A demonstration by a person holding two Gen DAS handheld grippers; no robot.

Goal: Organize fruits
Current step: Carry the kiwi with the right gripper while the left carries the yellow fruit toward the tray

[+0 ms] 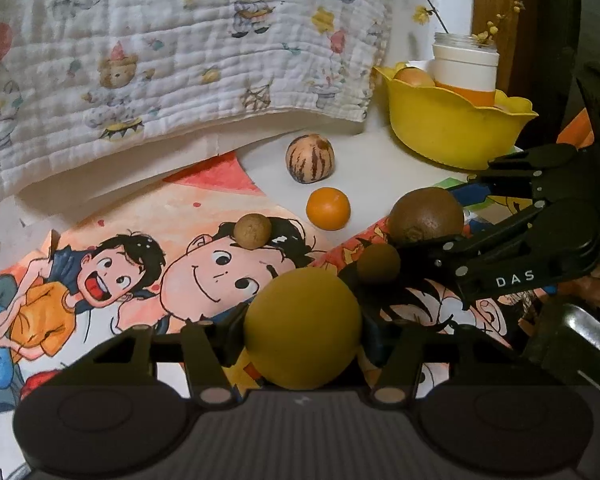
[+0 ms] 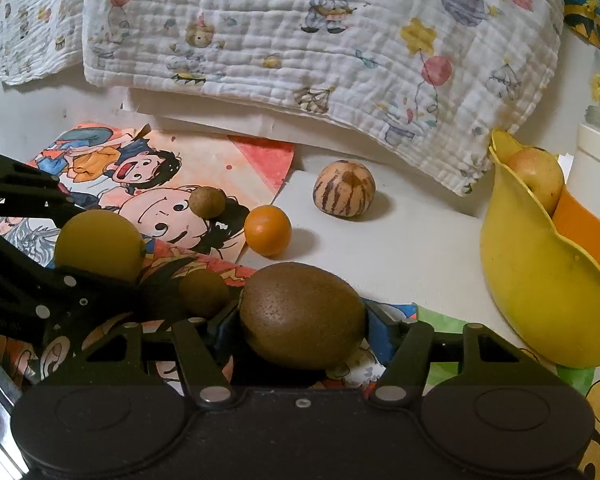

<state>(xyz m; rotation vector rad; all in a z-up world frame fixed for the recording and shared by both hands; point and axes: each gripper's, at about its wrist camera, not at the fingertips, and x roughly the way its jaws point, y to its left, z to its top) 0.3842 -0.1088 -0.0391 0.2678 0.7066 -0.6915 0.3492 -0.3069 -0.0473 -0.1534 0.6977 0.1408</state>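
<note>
A yellow lemon (image 1: 302, 328) is clamped between the pads of the left gripper (image 1: 302, 334), and a brown kiwi (image 2: 302, 316) is gripped by the right gripper (image 2: 302, 320), both low over the cartoon poster (image 1: 140, 264). An orange (image 1: 328, 208) and a striped melon (image 1: 310, 159) are seen farther off, with the yellow bowl (image 1: 452, 128) at the far right.

Both wrist cameras look forward and down, close over the cartoon-printed paper mat (image 1: 100, 240), sharing its fruit-strewn middle and the scalloped yellow plastic bowl (image 2: 540, 300)

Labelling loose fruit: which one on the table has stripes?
The round tan fruit nearest the blanket, brown stripes down its sides. The orange beside it is plain.
</note>
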